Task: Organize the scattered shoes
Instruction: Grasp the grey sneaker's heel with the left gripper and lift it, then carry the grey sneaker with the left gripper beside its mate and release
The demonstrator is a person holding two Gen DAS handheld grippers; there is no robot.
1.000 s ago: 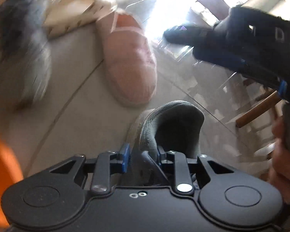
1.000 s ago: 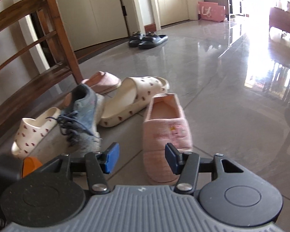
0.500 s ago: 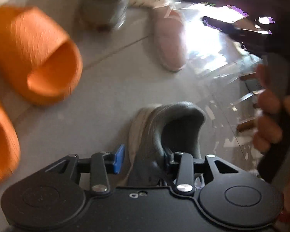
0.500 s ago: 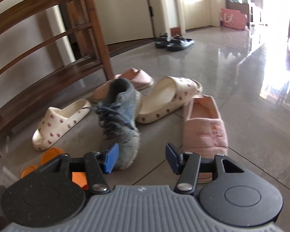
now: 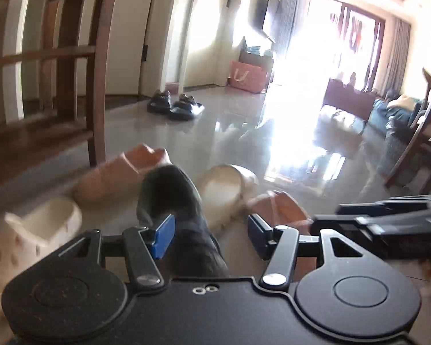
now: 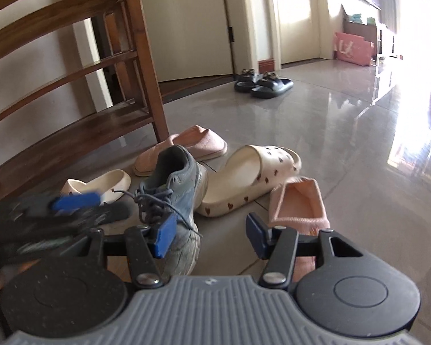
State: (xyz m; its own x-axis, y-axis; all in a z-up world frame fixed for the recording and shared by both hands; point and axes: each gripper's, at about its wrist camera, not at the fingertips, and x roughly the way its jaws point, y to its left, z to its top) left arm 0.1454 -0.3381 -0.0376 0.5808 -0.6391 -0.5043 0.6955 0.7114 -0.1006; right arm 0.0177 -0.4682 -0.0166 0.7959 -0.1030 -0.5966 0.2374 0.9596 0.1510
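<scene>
A grey-blue laced sneaker (image 6: 175, 184) stands on the floor tiles among the scattered shoes. Around it lie two pink slippers (image 6: 186, 143) (image 6: 298, 204) and two white slides with heart prints (image 6: 250, 178) (image 6: 100, 184). My left gripper (image 5: 209, 237) has its jaws opening; the sneaker (image 5: 175, 201) shows between its fingers, but the pads do not press on it. In the right wrist view the left gripper (image 6: 83, 207) is a blur just left of the sneaker. My right gripper (image 6: 209, 238) is open and empty, low over the floor between the sneaker and the near pink slipper.
A wooden shoe rack (image 6: 100, 86) stands on the left, close behind the pile. A pair of black sandals (image 6: 261, 82) sits farther back near a doorway, and a pink bag (image 6: 350, 49) by the far wall. Shiny floor stretches out to the right.
The left gripper let go of the grey sneaker it held, opened, rose and swung up to face the pile. The orange slides left its view. The right gripper edged closer to the sneaker.
</scene>
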